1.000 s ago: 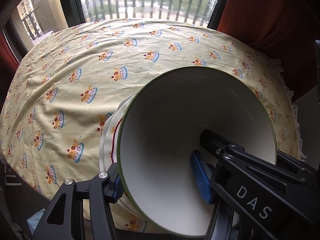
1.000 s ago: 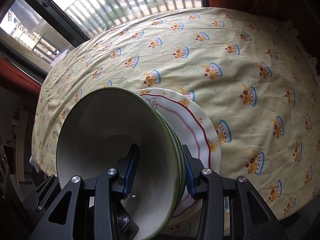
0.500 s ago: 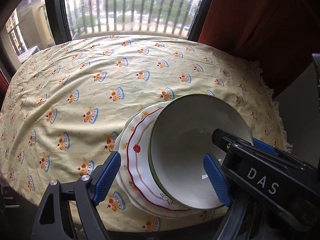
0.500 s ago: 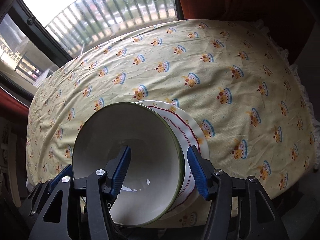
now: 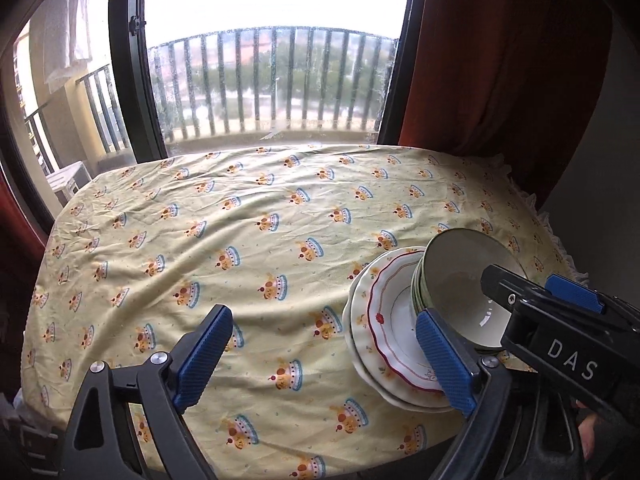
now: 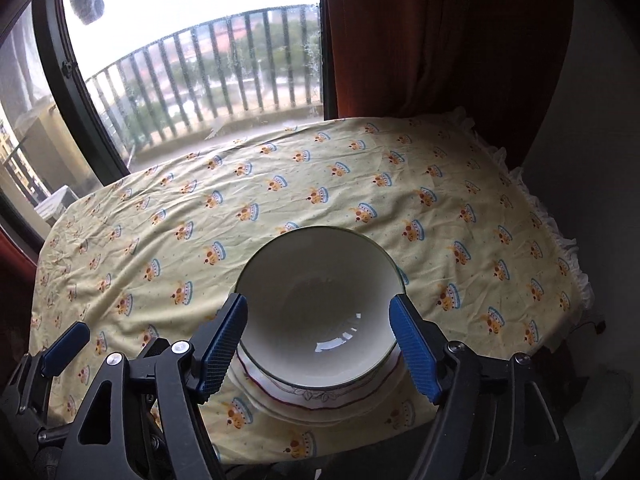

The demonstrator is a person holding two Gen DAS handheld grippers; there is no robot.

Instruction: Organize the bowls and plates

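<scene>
**Right wrist view: bowls stacked on plates, both tongs spread wide**

Right tongs (image 6: 318, 346) gape open, blue pads flanking a green-rimmed bowl (image 6: 316, 304) without touching it. The bowl sits nested atop red-trimmed plates (image 6: 320, 400) near the table's (image 6: 280, 200) front edge. Left tongs (image 5: 322, 362) likewise stand wide apart, gripping nothing, with the stack (image 5: 394, 320) off to their right on the crown-print cloth.

Two wrist cameras, both facing the window across the desk (image 5: 280, 216).
The left looks from the left of the stacked bowls (image 5: 460, 276), the right from directly above them (image 6: 320, 300); both share the stack.
</scene>
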